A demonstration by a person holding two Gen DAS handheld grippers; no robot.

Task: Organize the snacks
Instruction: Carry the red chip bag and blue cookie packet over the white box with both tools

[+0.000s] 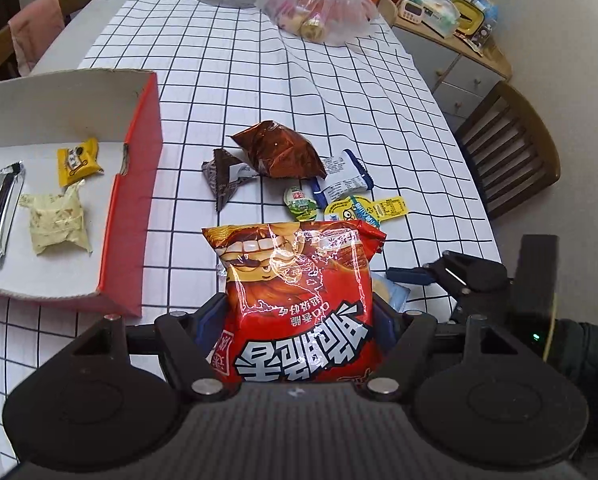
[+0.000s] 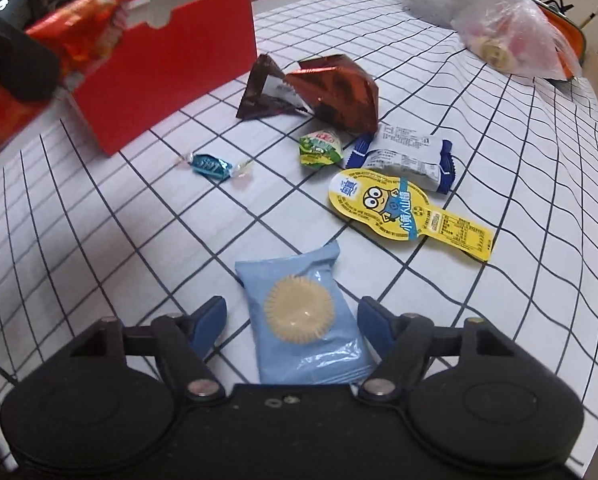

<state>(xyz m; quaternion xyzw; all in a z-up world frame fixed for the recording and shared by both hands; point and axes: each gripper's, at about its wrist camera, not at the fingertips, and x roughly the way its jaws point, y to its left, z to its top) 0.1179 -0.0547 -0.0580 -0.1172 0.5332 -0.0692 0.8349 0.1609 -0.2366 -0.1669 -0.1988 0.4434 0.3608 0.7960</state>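
A glossy, crinkled red foil snack bag (image 1: 295, 300) is clamped in the left hand-held gripper (image 1: 295, 320) above the counter (image 1: 259, 80). A flat pale-blue plastic biscuit packet (image 2: 303, 316) lies untouched between the parted right hand-held gripper (image 2: 291, 320) fingers.

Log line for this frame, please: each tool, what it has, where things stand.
left tool: shut on red snack bag | right tool: open, straddling blue biscuit packet on checked tablecloth | red box: four snacks inside
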